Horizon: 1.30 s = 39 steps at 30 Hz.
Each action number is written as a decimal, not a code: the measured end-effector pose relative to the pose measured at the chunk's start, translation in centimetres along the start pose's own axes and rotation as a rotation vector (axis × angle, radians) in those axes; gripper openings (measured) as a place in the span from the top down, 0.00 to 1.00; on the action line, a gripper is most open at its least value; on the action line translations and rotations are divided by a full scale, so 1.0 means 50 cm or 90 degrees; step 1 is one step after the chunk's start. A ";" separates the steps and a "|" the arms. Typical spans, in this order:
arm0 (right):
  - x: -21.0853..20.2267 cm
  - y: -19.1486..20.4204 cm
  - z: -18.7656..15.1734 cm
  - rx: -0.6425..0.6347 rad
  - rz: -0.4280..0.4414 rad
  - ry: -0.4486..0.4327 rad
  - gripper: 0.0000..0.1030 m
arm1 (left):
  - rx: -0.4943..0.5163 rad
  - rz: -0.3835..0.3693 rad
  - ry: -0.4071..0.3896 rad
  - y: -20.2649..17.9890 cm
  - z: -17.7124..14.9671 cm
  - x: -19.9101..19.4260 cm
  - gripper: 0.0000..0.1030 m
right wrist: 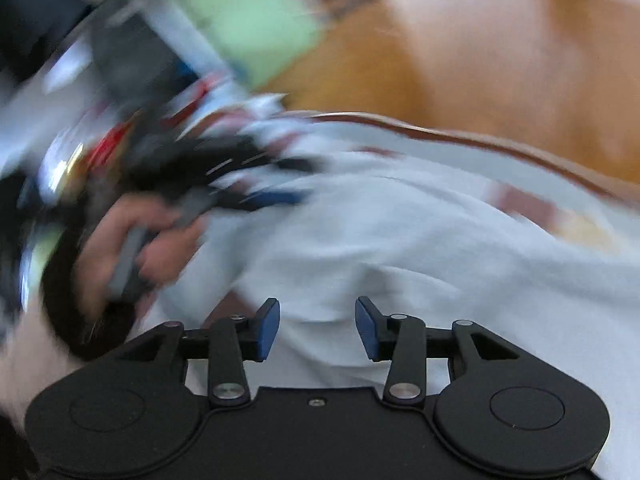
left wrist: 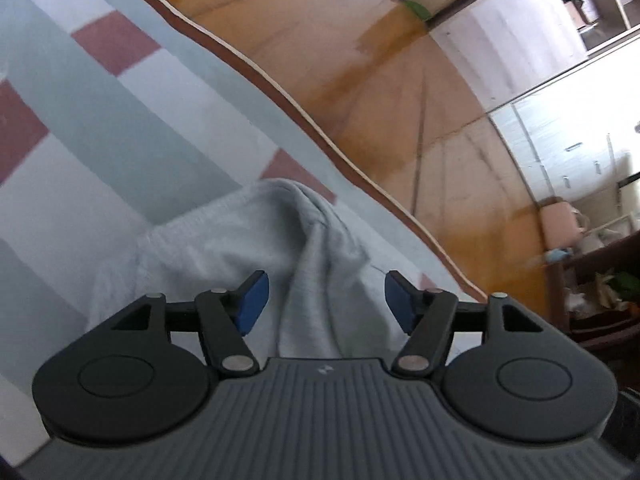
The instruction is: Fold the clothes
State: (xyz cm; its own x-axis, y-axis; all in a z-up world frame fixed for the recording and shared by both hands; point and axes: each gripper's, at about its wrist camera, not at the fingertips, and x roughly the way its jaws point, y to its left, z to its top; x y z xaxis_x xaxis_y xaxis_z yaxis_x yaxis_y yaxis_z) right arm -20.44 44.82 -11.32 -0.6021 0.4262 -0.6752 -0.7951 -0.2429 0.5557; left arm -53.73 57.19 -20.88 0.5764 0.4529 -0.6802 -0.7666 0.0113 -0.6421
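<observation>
A pale grey garment [left wrist: 248,248] lies bunched on a bed sheet [left wrist: 100,128] checked in grey, white and dull red. My left gripper [left wrist: 326,300] hovers over it with its blue pads [left wrist: 252,304] wide apart; a raised ridge of the cloth runs under the gap, and neither pad touches it. In the blurred right wrist view the same garment [right wrist: 400,248] spreads below my right gripper [right wrist: 318,328], which stands open with only cloth behind the gap. A person's hand [right wrist: 132,248] grips the other tool at the left.
The bed's brown-trimmed edge [left wrist: 320,136] runs diagonally, with wooden floor [left wrist: 380,80] beyond it. A pink stool [left wrist: 560,224] and dark furniture [left wrist: 600,300] stand at the right. Blurred clutter [right wrist: 120,100] fills the upper left of the right wrist view.
</observation>
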 end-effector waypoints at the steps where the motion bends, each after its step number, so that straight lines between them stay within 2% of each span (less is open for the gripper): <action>1: -0.006 -0.035 0.001 0.066 -0.012 -0.003 0.46 | 0.002 -0.006 0.000 0.000 0.000 0.003 0.38; 3: -0.014 -0.092 -0.007 0.175 -0.033 -0.012 0.46 | 0.030 -0.045 0.007 -0.015 0.000 0.010 0.38; 5: -0.016 -0.117 -0.017 0.223 -0.059 -0.022 0.46 | 0.094 -0.067 0.031 -0.052 -0.008 0.025 0.37; 6: -0.010 -0.110 -0.023 0.215 -0.070 -0.023 0.46 | 0.125 -0.050 0.038 -0.069 -0.013 0.032 0.36; 8: 0.004 -0.091 -0.027 0.185 -0.087 -0.021 0.46 | 0.170 0.027 0.048 -0.089 -0.025 0.046 0.39; 9: 0.013 -0.078 -0.026 0.164 -0.092 -0.018 0.46 | 0.183 0.066 0.049 -0.090 -0.029 0.050 0.56; 10: 0.023 -0.063 -0.025 0.140 -0.094 -0.013 0.46 | 0.194 0.090 0.052 -0.089 -0.030 0.052 0.91; 12: 0.042 -0.024 -0.021 0.087 -0.085 -0.010 0.46 | 0.204 0.124 0.058 -0.083 -0.031 0.053 0.91; 15: 0.065 0.041 -0.033 -0.033 -0.115 -0.007 0.49 | 0.165 0.096 0.051 -0.062 -0.021 0.041 0.91; 16: 0.071 0.055 -0.041 -0.075 -0.146 -0.007 0.72 | 0.155 0.089 0.049 -0.056 -0.018 0.037 0.91; 17: 0.078 0.070 -0.049 -0.117 -0.187 -0.004 0.90 | 0.146 0.084 0.048 -0.051 -0.016 0.035 0.91; 18: 0.084 0.082 -0.057 -0.152 -0.227 0.000 0.98 | 0.138 0.082 0.050 -0.046 -0.015 0.035 0.91; 20: 0.074 0.089 -0.071 -0.164 -0.292 0.006 0.98 | 0.136 0.086 0.054 -0.045 -0.013 0.037 0.91; 24: 0.046 0.089 -0.103 -0.180 -0.281 0.025 0.99 | 0.142 0.098 0.064 -0.049 -0.013 0.039 0.91; 29: 0.013 0.058 -0.102 -0.114 -0.232 0.047 0.97 | 0.100 0.084 0.064 -0.031 -0.007 0.045 0.88; 31: -0.007 0.044 -0.096 -0.072 -0.209 0.043 0.90 | 0.060 0.069 0.058 -0.013 -0.002 0.037 0.83; 32: -0.029 0.035 -0.085 -0.024 -0.186 0.010 0.81 | 0.031 0.059 0.053 -0.001 0.001 0.032 0.78; 33: -0.048 0.025 -0.075 0.020 -0.166 -0.019 0.59 | -0.015 0.045 0.044 0.017 0.004 0.025 0.70; 34: -0.057 0.011 -0.066 0.054 -0.155 -0.038 0.45 | -0.058 0.026 0.037 0.035 0.007 0.019 0.68; 37: -0.050 -0.031 -0.039 0.099 -0.157 -0.055 0.44 | -0.121 -0.033 0.020 0.067 0.011 0.007 0.66; 38: -0.039 -0.048 -0.033 0.112 -0.156 -0.054 0.44 | -0.107 -0.035 0.020 0.064 0.011 0.005 0.65; 39: -0.028 -0.064 -0.027 0.125 -0.155 -0.053 0.44 | -0.083 -0.035 0.025 0.056 0.010 0.007 0.59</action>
State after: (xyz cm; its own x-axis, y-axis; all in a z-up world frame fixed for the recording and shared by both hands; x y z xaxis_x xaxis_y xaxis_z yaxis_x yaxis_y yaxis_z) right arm -17.14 43.81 -12.83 -0.3808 0.5226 -0.7628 -0.8812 0.0446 0.4706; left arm -55.82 57.81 -22.72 0.6290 0.4199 -0.6542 -0.6916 -0.0820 -0.7176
